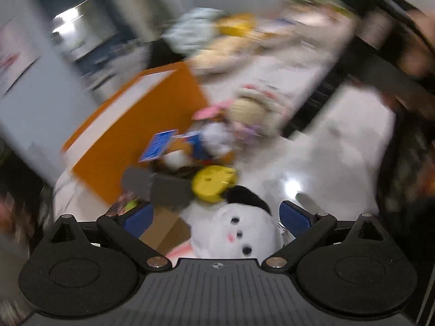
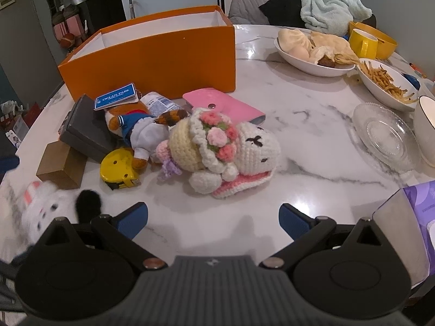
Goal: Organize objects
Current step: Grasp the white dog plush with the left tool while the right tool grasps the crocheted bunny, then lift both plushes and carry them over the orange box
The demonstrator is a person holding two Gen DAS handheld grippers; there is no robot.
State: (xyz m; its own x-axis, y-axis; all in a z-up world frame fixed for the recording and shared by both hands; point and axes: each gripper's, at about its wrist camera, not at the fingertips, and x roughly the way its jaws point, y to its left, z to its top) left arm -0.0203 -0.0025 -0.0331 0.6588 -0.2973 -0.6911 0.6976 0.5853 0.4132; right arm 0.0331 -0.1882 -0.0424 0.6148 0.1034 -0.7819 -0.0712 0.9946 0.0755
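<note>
The left wrist view is motion-blurred. My left gripper (image 1: pixel 216 218) is open, and a white plush toy (image 1: pixel 236 233) with a black ear lies between its fingers, with a gap on each side. Beyond it are a yellow tape measure (image 1: pixel 213 183) and the orange box (image 1: pixel 136 135). My right gripper (image 2: pixel 214 217) hangs open over bare marble, nothing between its fingers. Ahead of it lie a crochet doll (image 2: pixel 217 149), a sailor plush (image 2: pixel 136 130), the tape measure (image 2: pixel 117 169), a pink wallet (image 2: pixel 223 104) and the open orange box (image 2: pixel 152 54). The white plush (image 2: pixel 46 212) sits far left.
A dark grey box (image 2: pixel 84 127) and a brown block (image 2: pixel 59 165) lie left of the toys. Bowls of food (image 2: pixel 312 62), a yellow mug (image 2: pixel 363 42), a glass plate (image 2: pixel 386 135) and a purple box (image 2: pixel 418 203) crowd the right side of the marble table (image 2: pixel 299 163).
</note>
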